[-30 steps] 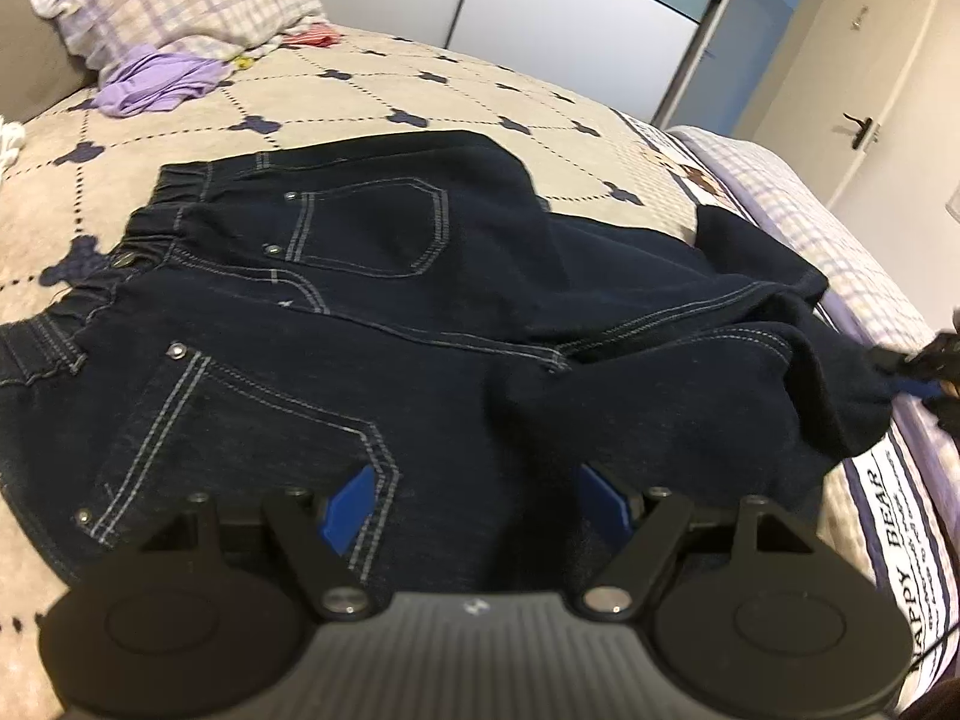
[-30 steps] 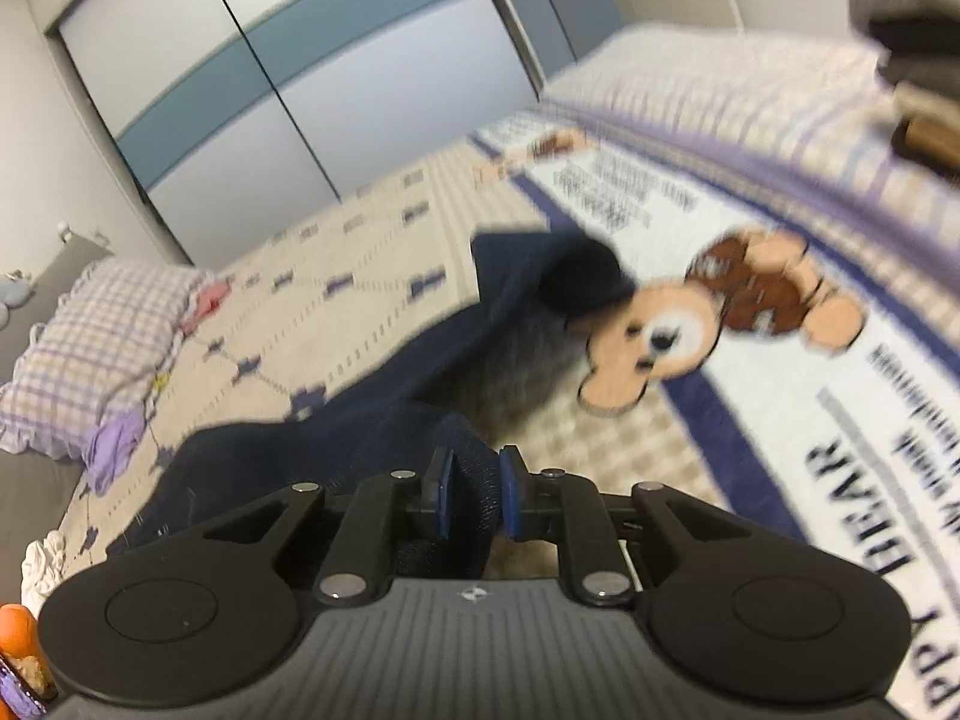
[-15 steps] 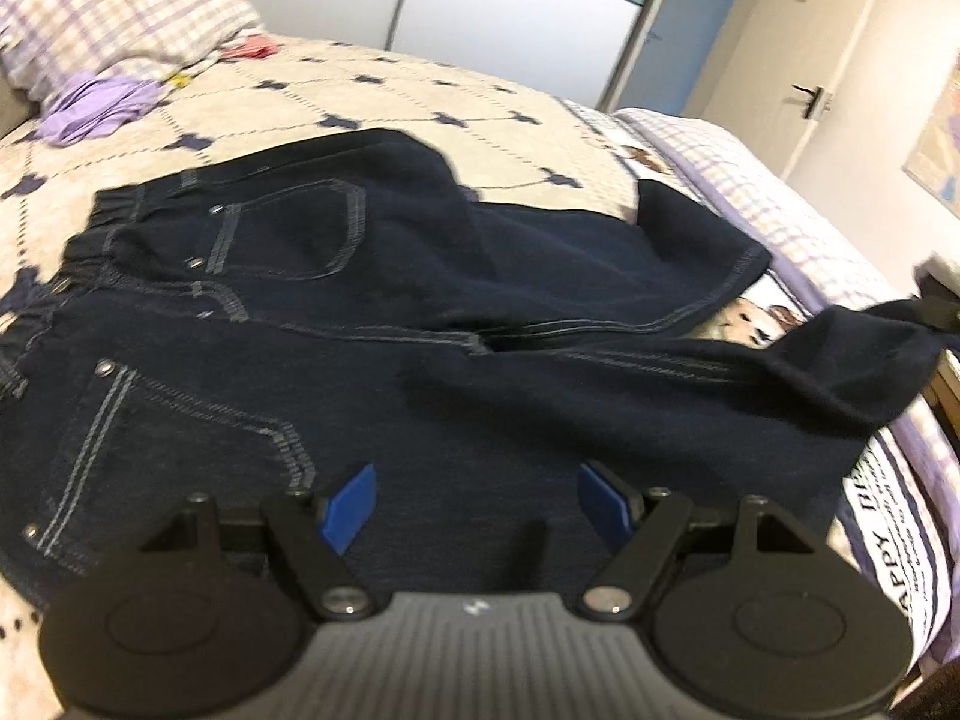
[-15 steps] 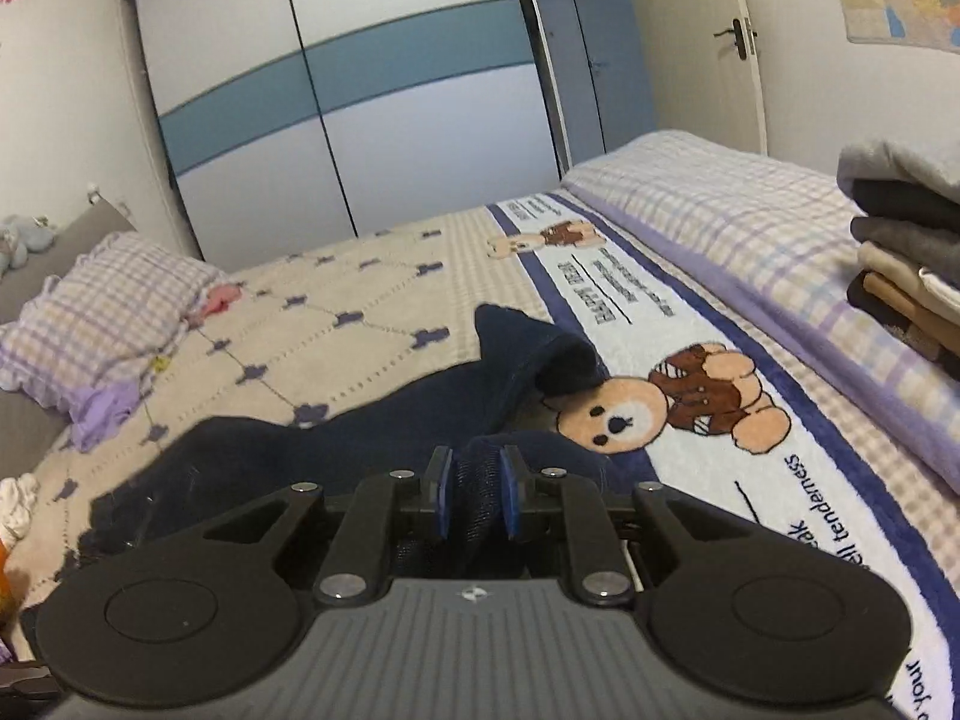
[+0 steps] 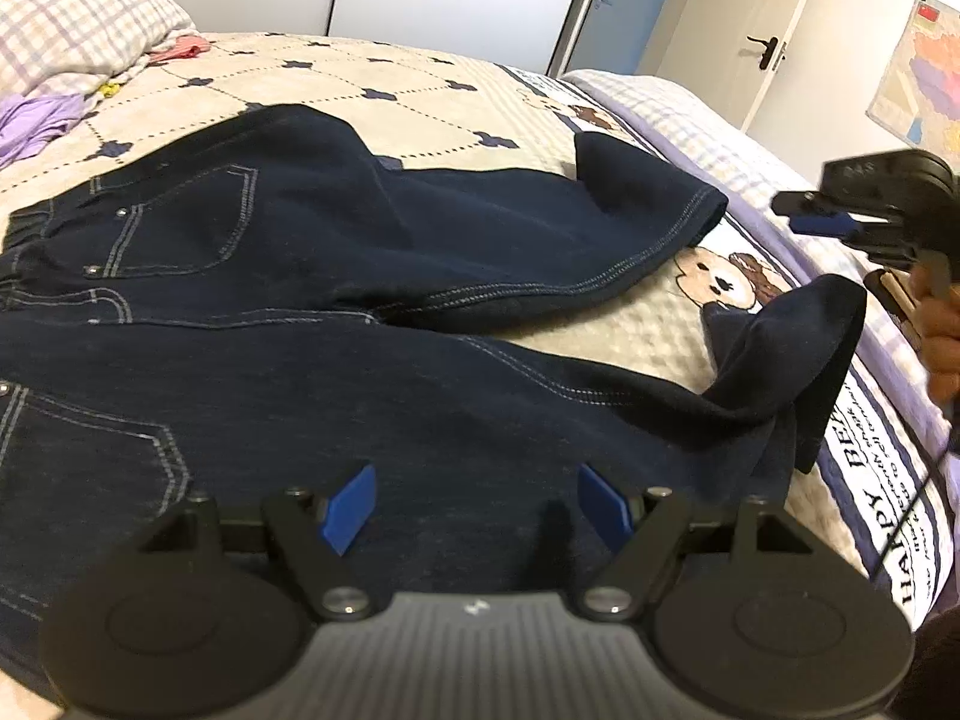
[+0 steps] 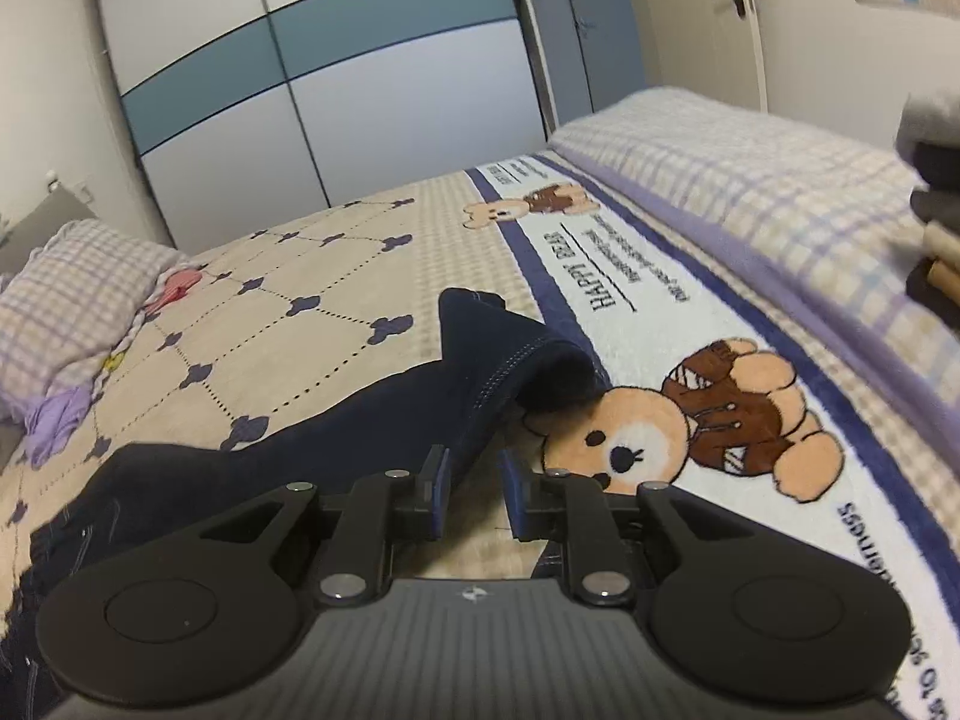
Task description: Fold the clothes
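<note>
1. The left gripper [image 5: 474,507] hangs just over the dark jeans [image 5: 336,324], its blue-tipped fingers [image 5: 351,507] spread wide with nothing between them; the near trouser leg lies right beneath the gap.
2. The right gripper [image 6: 471,495] has its fingers [image 6: 435,495] only a little apart, gripping nothing. Between them I see bare bedspread, and the fabric passes just beside the left-hand finger rather than inside the gap.
3. From the left wrist camera that same right gripper [image 5: 840,219] shows at the right edge, raised above the near leg's cuff [image 5: 810,360] and apart from it. The cuff stands up in a crumpled peak.
4. The jeans lie back side up on the bed [image 5: 420,78], waistband to the left in that view and both rear pockets showing. The legs run to the right and spread apart.
5. The far leg's hem [image 6: 528,372] rests beside the printed teddy bear [image 6: 690,426] on the blanket's white band.
6. Farther off, a checked pillow [image 5: 78,18] and a purple garment [image 5: 36,120] sit by the headboard end, and a stack of folded clothes [image 6: 936,216] shows at the right wrist view's edge.
</note>
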### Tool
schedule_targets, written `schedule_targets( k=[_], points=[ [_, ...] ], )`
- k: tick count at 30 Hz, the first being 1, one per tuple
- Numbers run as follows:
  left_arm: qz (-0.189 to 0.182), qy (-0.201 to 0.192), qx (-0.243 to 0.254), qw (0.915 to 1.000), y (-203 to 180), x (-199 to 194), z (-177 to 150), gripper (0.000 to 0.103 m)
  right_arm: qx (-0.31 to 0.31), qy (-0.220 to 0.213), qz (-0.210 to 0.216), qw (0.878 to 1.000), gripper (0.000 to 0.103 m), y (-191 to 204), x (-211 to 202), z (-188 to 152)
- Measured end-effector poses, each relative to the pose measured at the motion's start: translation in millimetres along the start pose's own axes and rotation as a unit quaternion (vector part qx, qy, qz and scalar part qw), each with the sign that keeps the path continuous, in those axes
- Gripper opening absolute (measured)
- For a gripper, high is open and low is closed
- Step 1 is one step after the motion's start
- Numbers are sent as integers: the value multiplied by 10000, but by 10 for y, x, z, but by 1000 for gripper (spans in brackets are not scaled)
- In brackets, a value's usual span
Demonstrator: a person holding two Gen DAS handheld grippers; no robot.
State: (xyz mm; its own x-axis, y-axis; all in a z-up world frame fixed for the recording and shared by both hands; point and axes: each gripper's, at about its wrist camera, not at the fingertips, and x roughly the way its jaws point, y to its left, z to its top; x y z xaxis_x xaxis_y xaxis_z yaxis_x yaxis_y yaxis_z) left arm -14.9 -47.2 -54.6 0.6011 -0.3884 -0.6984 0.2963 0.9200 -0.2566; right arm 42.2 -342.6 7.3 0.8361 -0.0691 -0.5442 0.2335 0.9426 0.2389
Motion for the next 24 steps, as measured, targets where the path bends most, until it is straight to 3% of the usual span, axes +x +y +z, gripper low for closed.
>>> schedule_targets(
  k=[7, 13, 19, 22, 24],
  points=[
    [-507, -155, 525, 9972, -213, 51, 88, 76, -357, 19, -82, 9993, 25, -84, -94, -104],
    [-1320, -348, 1225, 9830, -587, 101, 165, 80, -457, 129, -266, 9985, 33, -342, -221, -254],
    [-1328, -356, 1758, 9748, -993, 386, 368, 80, -280, 543, -463, 9971, 35, -612, -126, -301],
    [-1384, -195, 1824, 9732, -1186, 624, 491, 73, -292, 571, -679, 9956, 35, -709, -69, -274],
    [-1396, -78, 1816, 9734, -1299, 761, 572, 62, -147, 533, -736, 9958, 35, -811, -43, -233]
  ],
)
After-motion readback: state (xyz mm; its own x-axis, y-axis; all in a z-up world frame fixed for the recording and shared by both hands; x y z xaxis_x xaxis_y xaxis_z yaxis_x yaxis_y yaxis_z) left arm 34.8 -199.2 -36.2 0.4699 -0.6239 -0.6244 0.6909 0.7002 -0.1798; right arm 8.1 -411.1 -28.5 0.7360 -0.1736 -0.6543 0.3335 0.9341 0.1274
